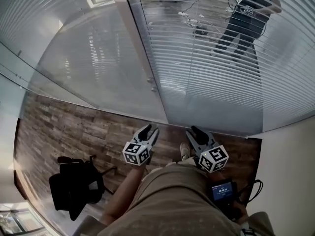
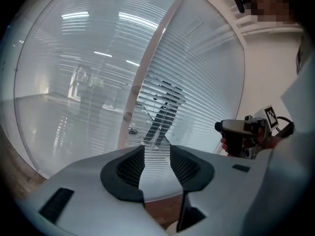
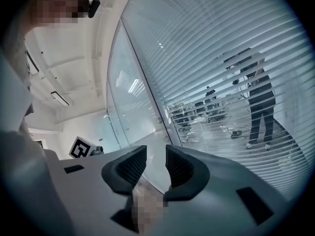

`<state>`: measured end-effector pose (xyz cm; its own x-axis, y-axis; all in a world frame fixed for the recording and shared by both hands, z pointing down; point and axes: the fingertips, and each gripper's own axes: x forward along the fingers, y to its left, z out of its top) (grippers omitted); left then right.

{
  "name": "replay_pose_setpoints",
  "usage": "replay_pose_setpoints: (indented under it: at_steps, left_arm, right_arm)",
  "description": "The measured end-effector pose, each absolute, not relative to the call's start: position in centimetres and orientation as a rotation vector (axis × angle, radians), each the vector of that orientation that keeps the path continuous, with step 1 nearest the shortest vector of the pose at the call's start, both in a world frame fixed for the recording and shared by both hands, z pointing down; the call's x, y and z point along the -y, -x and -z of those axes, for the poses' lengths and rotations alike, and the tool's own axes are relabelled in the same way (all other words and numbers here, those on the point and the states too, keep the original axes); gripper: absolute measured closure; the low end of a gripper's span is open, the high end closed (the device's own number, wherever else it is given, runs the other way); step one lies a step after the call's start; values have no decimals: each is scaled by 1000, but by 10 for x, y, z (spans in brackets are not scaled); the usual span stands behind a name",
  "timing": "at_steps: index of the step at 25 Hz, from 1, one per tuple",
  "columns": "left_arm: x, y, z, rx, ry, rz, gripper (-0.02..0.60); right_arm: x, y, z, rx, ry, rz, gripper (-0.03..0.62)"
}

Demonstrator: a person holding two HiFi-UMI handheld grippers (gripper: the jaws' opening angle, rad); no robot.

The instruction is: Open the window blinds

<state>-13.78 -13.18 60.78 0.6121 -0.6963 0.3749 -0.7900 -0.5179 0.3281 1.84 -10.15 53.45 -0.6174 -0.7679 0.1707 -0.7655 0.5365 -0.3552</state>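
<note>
Up at one o'clock, the blinds (image 1: 216,73) hang lowered, well apart from both tools. Left gripper (image 1: 153,130) and right gripper (image 1: 193,131), jaws parted and empty, should advance level toward what looks like a thin cord (image 1: 190,68), then pinch squarely.

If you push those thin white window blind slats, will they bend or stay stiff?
The thin white horizontal slats look light and bendy, so they would probably flex and sway. They hang close together, so one push likely rattles its neighbours. Being so thin, they may crease if squeezed.
</note>
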Motion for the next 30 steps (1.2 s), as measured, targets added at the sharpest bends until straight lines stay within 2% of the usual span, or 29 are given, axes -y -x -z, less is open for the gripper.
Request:
replay_pose_setpoints:
  at_steps: [5,30]
  left_arm:
    - [109,133,-583,1131,-2391,-270,419]
    - [-104,214,-604,1120,-2401,-184,420]
  right_arm:
    - [76,-15,-511,-2749,1380,645,468]
    - [-145,76,-544,-2801,1380,647,468]
